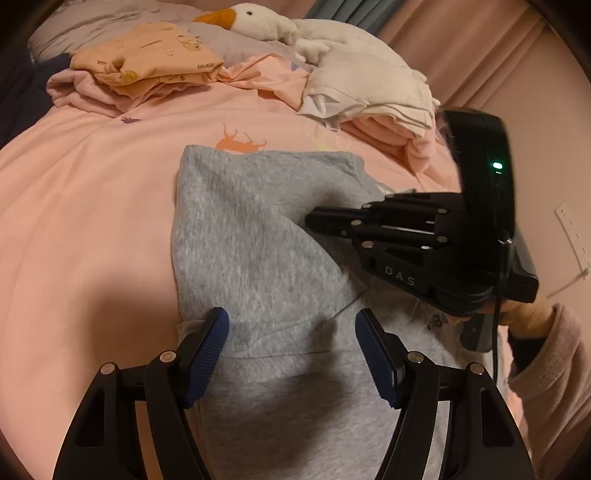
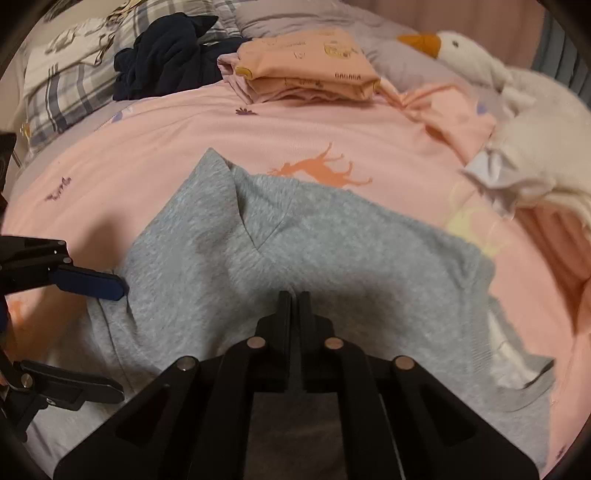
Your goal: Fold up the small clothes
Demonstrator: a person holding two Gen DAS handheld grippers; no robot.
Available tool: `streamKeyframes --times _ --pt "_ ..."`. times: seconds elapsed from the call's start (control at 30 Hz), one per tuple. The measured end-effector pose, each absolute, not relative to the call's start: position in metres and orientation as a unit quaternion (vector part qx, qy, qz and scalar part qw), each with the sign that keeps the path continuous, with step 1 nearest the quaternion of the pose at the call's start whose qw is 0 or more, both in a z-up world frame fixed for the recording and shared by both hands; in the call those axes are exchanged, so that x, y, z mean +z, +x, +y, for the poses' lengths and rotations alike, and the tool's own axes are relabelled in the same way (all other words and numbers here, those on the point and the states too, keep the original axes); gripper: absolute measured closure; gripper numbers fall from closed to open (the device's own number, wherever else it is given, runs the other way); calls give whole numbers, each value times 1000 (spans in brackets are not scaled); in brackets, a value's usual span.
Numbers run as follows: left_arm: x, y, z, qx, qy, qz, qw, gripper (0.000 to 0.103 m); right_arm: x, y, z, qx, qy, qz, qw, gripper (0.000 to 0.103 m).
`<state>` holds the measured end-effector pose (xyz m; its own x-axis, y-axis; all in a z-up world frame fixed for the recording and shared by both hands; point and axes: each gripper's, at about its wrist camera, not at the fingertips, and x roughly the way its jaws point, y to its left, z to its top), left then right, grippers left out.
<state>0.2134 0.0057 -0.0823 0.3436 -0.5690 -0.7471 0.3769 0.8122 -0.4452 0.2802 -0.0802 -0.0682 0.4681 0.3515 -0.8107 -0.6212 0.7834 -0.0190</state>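
A small grey sweatshirt (image 1: pixel 251 240) (image 2: pixel 332 240) lies on the pink duvet (image 1: pixel 92 203), with one side flap folded over in a diagonal crease. My left gripper (image 1: pixel 291 332) is open just above the sweatshirt's near part, and nothing is pressed between its blue pads (image 1: pixel 216 343). In the right wrist view the left gripper (image 2: pixel 99 336) sits at the garment's left edge. My right gripper (image 1: pixel 312 219) (image 2: pixel 294 295) is shut, its tips against the grey fabric by the fold. No cloth shows between them.
A folded orange garment stack (image 1: pixel 147 55) (image 2: pixel 306 66) and a goose plush (image 1: pixel 258 18) (image 2: pixel 461 51) lie at the back. White and pink clothes (image 1: pixel 369 85) are heaped at the right. Dark navy clothing (image 2: pixel 166 48) rests near a plaid pillow (image 2: pixel 66 85). A pink sleeve (image 1: pixel 546 369) is at the right.
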Motion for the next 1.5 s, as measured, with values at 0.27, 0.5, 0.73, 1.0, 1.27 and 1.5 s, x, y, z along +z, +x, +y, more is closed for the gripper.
streamKeyframes --times 0.27,0.5,0.73,1.0,1.27,1.5 --pt "-86 215 3 -279 -95 500 814 33 -69 291 -87 214 -169 396 877 101" --pt "-85 212 1 -271 -77 501 819 33 -53 294 -121 207 -34 410 887 72" --pt "-84 202 -1 -252 -49 496 830 33 -62 217 -153 223 6 435 872 72" --pt "-60 163 12 -232 -68 494 835 33 -43 164 -167 233 61 389 889 67" --pt "-63 71 67 -259 -147 506 810 31 -24 30 -280 177 188 352 900 45" --pt "-86 30 72 -312 -225 529 756 31 -61 -70 -377 66 287 369 882 43"
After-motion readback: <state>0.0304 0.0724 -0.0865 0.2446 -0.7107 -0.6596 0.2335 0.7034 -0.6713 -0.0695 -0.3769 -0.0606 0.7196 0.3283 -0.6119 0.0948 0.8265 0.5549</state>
